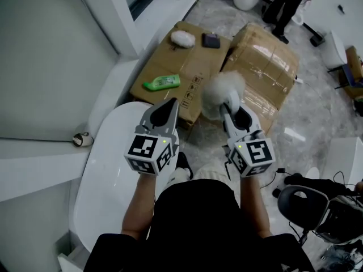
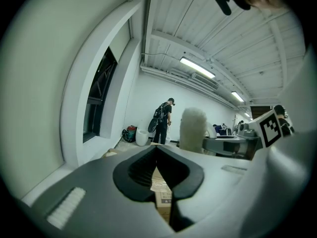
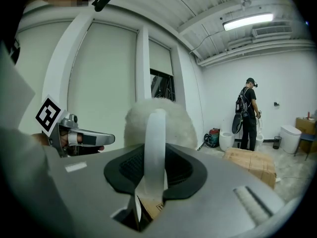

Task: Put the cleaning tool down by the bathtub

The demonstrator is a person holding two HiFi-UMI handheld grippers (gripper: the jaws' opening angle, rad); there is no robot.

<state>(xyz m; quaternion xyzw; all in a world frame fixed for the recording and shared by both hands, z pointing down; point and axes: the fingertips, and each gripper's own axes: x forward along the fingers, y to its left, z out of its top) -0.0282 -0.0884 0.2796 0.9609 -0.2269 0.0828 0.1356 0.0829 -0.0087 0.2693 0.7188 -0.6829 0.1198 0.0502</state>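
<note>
The cleaning tool is a fluffy white duster [image 1: 222, 92] on a flat white handle [image 3: 154, 148]. My right gripper [image 1: 231, 111] is shut on that handle and holds the duster upright, head up, over the floor and the cardboard. In the right gripper view the fluffy head [image 3: 132, 125] rises behind the jaws. My left gripper [image 1: 170, 104] is level with it, a little to its left, jaws shut with nothing between them. From the left gripper view the duster [image 2: 194, 128] stands to the right. The white bathtub [image 1: 108, 152] lies below the left gripper.
Flattened cardboard [image 1: 170, 61] and a taped box [image 1: 266, 61] cover the floor ahead, with a green bottle [image 1: 161, 83], a white fluffy pad [image 1: 182, 38] and a dark pouch [image 1: 211, 40] on them. A person [image 1: 286, 4] stands far off. A chair [image 1: 309, 200] sits at lower right.
</note>
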